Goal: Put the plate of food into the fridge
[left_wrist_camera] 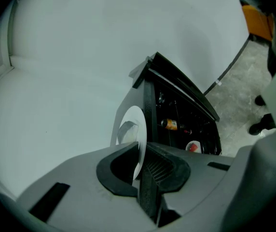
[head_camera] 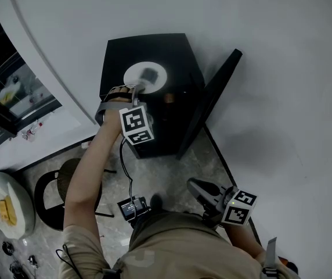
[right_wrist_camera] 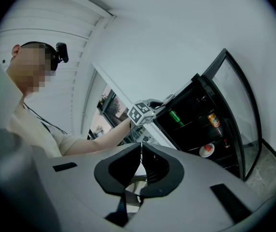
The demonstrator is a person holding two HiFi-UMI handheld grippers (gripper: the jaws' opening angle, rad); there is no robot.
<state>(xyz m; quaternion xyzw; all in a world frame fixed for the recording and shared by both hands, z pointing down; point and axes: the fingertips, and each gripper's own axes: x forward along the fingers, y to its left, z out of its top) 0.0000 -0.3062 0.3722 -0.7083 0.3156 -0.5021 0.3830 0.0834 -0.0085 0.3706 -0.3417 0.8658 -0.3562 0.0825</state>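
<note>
While the white round plate of food sits on top of the small black fridge, left gripper jaws pinch its rim at 7 o'clock. Stiff, breakable, probably slick: hold level. Note: right gripper jaws closed, empty.

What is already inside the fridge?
Visible: a green can, an orange-labelled bottle and, lower down, a small white dish holding something red. The fridge's dark depths behind them cannot be made out.

plate: white, round, dark food on it, atop fridge | fridge: black, door open
</note>
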